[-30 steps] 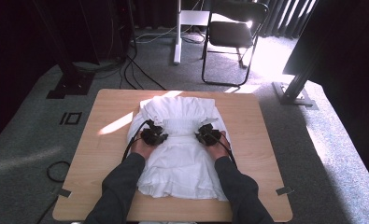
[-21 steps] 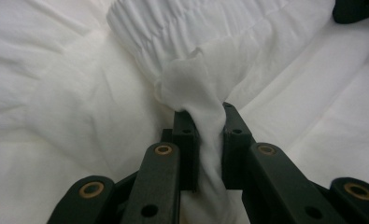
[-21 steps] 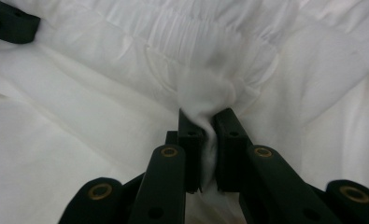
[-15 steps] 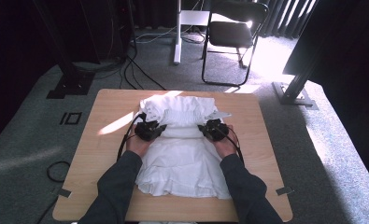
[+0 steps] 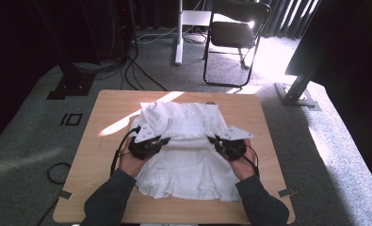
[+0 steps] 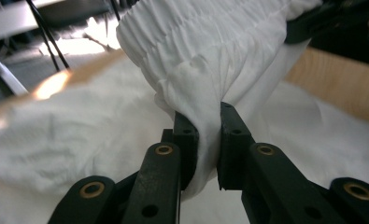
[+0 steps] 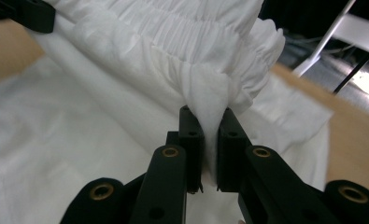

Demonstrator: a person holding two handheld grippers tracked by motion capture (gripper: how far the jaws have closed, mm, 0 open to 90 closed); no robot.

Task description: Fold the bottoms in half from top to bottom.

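- Where it lies spread over the middle of the wooden table (image 5: 103, 141), the white garment (image 5: 188, 165) has its gathered elastic band lifted off the rest of the cloth.
- The left gripper (image 6: 208, 140) is clenched on one end of that band.
- The right gripper (image 7: 209, 135) is clenched on the other end.
- Beyond the table's far edge stands a black folding chair (image 5: 238, 35).

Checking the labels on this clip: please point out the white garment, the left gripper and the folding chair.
White garment (image 5: 188, 162): high view, flat front panel near the person.
Left gripper (image 6: 207, 135): left gripper view, between the jaw tips, which pinch the cloth.
Folding chair (image 5: 234, 34): high view, on the dark seat.
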